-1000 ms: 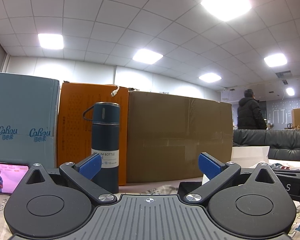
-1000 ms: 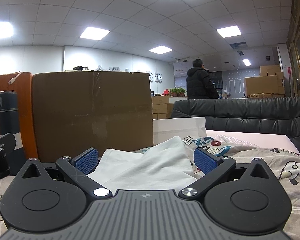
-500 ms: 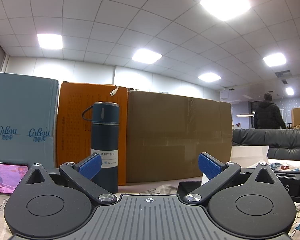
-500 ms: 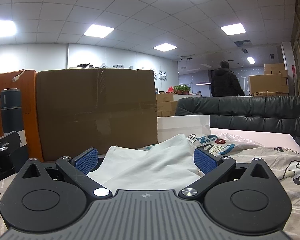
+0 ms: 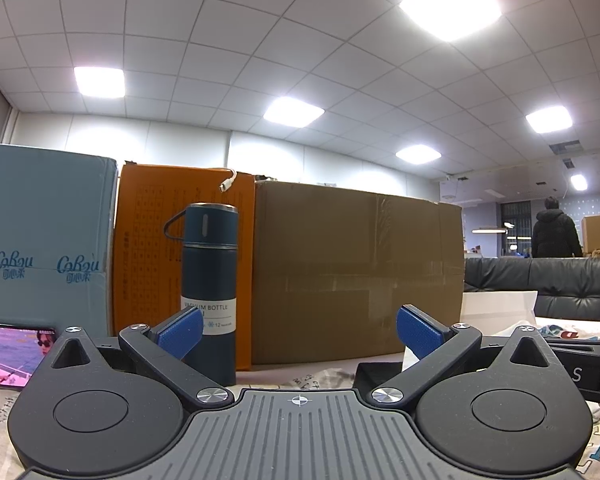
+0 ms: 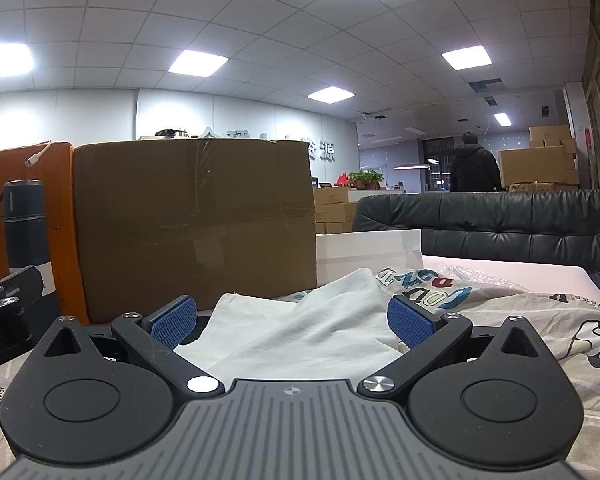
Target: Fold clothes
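Three boxes (image 5: 356,272) (one flask (image 5: 209,292))

White garment (image 6: 300,332) lies crumpled, unfolded, on the printed cloth-covered surface, just in front of the brown cardboard box. One corner peaks up near the middle; broad creases run diagonally. Next to it on the right, touching, a second garment (image 6: 432,286) with blue and dark lettering, also rumpled. Left wrist view shows only a sliver of the lettered garment (image 5: 556,330) at far right.
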Demonstrator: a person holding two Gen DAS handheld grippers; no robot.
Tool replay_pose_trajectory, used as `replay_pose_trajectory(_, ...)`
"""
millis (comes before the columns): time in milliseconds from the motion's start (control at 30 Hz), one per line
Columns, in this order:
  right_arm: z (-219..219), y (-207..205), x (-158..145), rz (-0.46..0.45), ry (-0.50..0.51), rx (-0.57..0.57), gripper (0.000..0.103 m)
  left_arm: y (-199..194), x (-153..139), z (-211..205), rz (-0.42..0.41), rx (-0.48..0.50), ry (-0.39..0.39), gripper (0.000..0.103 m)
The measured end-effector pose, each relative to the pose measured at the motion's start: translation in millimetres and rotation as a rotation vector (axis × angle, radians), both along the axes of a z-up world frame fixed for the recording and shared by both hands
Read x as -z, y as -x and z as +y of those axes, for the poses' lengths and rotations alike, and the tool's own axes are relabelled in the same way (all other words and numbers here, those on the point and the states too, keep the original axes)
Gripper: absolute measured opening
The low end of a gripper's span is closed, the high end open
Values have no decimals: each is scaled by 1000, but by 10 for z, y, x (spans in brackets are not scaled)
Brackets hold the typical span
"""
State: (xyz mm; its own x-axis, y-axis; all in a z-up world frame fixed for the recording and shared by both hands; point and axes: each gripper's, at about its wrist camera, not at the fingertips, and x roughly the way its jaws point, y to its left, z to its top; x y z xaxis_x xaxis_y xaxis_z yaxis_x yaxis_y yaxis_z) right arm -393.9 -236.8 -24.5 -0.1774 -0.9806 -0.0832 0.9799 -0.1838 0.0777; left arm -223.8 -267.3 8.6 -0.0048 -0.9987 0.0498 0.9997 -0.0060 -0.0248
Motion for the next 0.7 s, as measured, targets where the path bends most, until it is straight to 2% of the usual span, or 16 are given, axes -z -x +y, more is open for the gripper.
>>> replay_pose_trajectory(700,-3,29,0,-4,-9,21,103,2,4,-4,2,1,-2,103)
